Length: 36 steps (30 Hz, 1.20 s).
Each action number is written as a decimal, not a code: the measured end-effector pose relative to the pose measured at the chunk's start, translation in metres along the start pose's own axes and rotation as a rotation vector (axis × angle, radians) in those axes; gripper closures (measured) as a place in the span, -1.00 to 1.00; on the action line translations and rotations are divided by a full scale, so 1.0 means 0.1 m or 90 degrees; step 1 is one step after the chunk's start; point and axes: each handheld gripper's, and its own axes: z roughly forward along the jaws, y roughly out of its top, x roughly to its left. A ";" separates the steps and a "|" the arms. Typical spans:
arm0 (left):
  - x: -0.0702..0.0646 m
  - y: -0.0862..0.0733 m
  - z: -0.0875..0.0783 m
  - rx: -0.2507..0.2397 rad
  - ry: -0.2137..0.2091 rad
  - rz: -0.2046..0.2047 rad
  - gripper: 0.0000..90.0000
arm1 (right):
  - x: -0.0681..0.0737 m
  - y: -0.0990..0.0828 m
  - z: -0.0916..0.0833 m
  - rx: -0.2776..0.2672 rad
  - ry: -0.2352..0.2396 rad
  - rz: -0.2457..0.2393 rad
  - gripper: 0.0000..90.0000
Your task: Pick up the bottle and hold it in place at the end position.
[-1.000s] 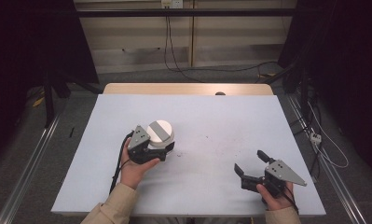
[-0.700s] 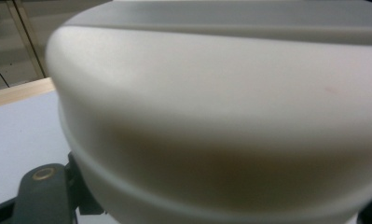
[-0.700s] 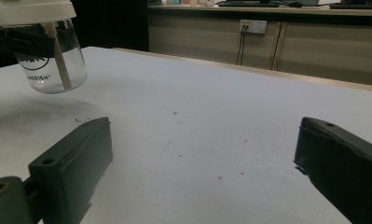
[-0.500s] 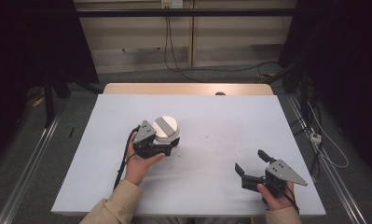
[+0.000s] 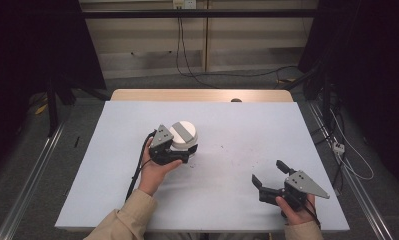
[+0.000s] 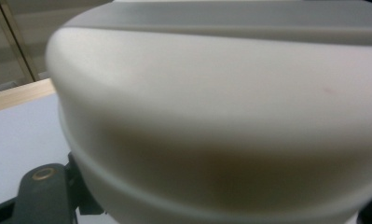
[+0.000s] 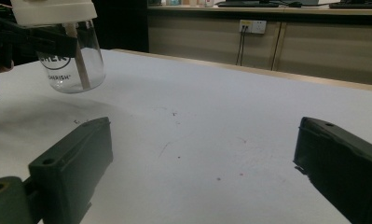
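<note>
- My left gripper (image 5: 179,154) is clamped on a clear glass jar (image 5: 183,145), its black jaws pressed against the glass just under the lid, left of the table's (image 5: 237,125) centre
- In the right gripper view the jar (image 7: 74,60) hangs above the white tabletop (image 7: 221,116) with its shadow on the surface below, so I read it as lifted, not standing
- My right gripper (image 5: 268,181) sits toward 5 o'clock on the table, jaws spread wide apart with nothing between them, well apart from the jar
- From its own camera I see bare tabletop between those two jaws, the jar off at 10 o'clock
- Count: one jar, one lid, two grippers, one hand on each
- The jar has a white round lid (image 5: 183,134) with a grey bar across the top; in the left gripper view that lid (image 6: 211,93) is pale and smooth, close up and blurred
- The glass is see-through with dark printed lettering, and a pale slanted strip shows through it; I cannot tell what that strip is
</note>
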 end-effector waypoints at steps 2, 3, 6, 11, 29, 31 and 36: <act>0.00 0.01 0.03 0.004 -0.001 0.007 -0.59 | 0.00 0.00 0.00 0.000 0.000 -0.001 -0.92; 0.00 0.02 0.05 0.005 -0.004 0.005 -0.59 | 0.00 0.00 0.00 0.000 0.000 -0.001 -0.92; 0.00 0.02 0.09 0.007 -0.003 0.005 -0.59 | 0.00 0.00 0.00 0.000 -0.001 0.000 -0.92; 0.01 0.01 0.16 0.006 0.000 0.004 -0.59 | -0.01 0.00 0.01 0.001 -0.001 -0.001 -0.92; 0.02 0.03 0.37 0.022 -0.001 0.023 -0.59 | -0.01 -0.01 0.02 0.004 0.000 0.000 -0.92; 0.03 0.02 0.39 0.021 -0.001 0.020 -0.59 | -0.01 -0.01 0.02 0.004 -0.001 0.001 -0.92; 0.03 0.02 0.42 0.021 -0.001 0.020 -0.59 | -0.01 -0.01 0.03 0.005 0.000 0.001 -0.92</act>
